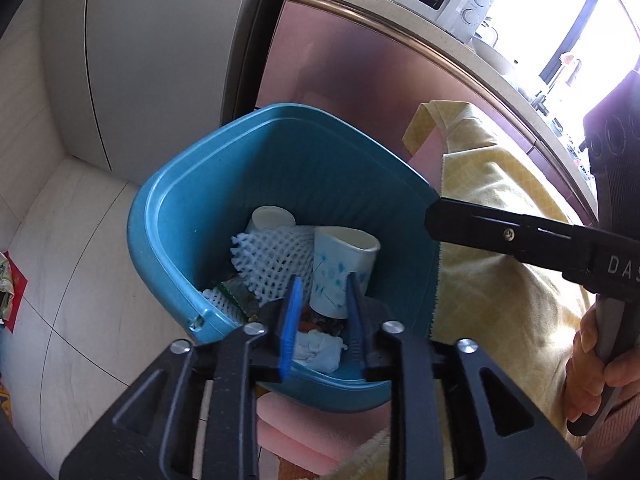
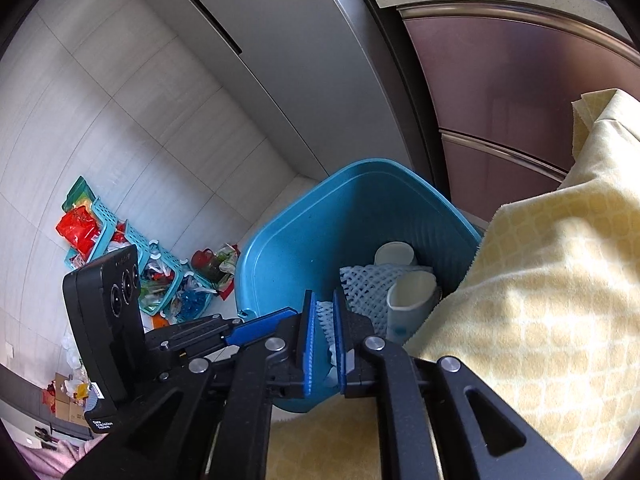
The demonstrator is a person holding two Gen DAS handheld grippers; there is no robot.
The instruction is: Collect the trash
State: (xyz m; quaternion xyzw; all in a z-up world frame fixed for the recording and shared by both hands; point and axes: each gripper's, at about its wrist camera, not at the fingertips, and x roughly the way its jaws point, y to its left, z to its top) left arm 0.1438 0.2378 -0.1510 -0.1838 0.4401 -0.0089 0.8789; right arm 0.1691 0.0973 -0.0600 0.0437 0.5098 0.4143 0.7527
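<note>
Pale floor tiles [image 2: 132,120] carry a blue bin [image 1: 168,216] holding paper cups [image 1: 344,272], foam netting [image 1: 272,256] and tissue [image 1: 320,352]. "DAS" shows on the right hand-held gripper [image 2: 323,340] — nearly closed, empty. Left hand-held gripper [image 1: 324,320] — slightly open, empty, above the bin.

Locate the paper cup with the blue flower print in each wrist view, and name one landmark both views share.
Left wrist view: the flower-print paper cup stands mouth-up in the blue bin, centre frame, just beyond the left gripper.
Right wrist view: the same cup sits right of centre, against the bin's right side, beside the yellow cloth.
Shared landmark: the white foam net beside the cup.
</note>
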